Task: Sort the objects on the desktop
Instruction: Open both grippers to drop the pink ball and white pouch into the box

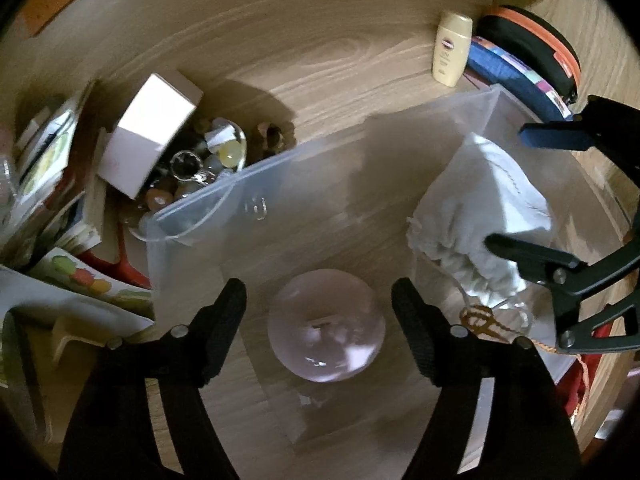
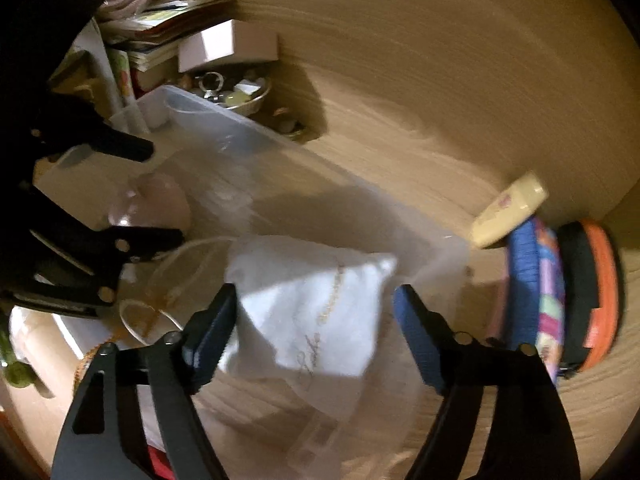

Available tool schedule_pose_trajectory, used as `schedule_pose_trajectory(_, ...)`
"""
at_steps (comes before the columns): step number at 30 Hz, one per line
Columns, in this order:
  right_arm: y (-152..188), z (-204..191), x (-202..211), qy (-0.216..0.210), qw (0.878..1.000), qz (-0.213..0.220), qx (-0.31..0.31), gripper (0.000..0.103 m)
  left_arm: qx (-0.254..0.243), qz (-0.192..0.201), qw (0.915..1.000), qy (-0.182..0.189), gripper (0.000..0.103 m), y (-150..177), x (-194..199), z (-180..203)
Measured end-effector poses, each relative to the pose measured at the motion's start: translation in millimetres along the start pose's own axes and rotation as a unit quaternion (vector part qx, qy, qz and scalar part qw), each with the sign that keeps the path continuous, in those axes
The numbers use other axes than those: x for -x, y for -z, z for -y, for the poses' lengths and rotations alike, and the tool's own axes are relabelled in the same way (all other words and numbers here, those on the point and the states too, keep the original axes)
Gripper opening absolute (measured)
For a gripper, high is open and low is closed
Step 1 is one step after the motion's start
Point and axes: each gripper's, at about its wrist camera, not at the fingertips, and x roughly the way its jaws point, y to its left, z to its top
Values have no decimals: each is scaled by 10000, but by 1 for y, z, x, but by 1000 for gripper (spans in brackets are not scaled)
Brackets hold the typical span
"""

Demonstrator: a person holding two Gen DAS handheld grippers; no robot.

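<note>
Two grippers hang over a clear plastic bin (image 1: 320,168) on a wooden desk (image 1: 320,40), both pointing steeply down. In the left wrist view, the left gripper (image 1: 319,312) stands with its jaws wide, a pale pink glass ball (image 1: 326,326) lying between the fingers on the bin floor with clear gaps on both sides; neither pad touches it. At 3 o'clock from the ball, a white drawstring pouch (image 1: 476,208) lies inside the bin. In the right wrist view, the right gripper (image 2: 316,322) straddles this pouch (image 2: 308,312) with jaws wide; the left finger sits at the pouch edge, the right finger is apart from it, and whether the left pad touches the fabric cannot be told. No earlier frame applies to jaw motion. Beyond the bin wall at 11 o'clock in the left view, a dish of glass beads and trinkets (image 1: 208,160) sits beside a white box (image 1: 148,136) and a stack of booklets (image 1: 52,184). At 1 o'clock, farthest out, a cream bottle (image 1: 450,50) stands next to an orange-rimmed round case (image 1: 532,48).
</note>
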Motion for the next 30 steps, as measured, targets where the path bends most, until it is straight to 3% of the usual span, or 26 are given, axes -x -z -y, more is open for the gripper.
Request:
schedule_pose_trajectory(3,3,3,14,-164,9997,118,-111,78,75,129,9999,47,79,0,10,-4)
schedule_pose_trajectory(9,9,8,28,-42,9996,145,-233,79,174,421,9989,95,89,-1,33,-8)
schedule_pose_trajectory(19,19,11,58,-86,9980,416,-460,80,296,784,9965,-76,92,14,69,-5)
schedule_pose_trajectory(30,41,13,114,-177,9909,1083,-775,84,632,1311,9892,-150,97,51,121,-15)
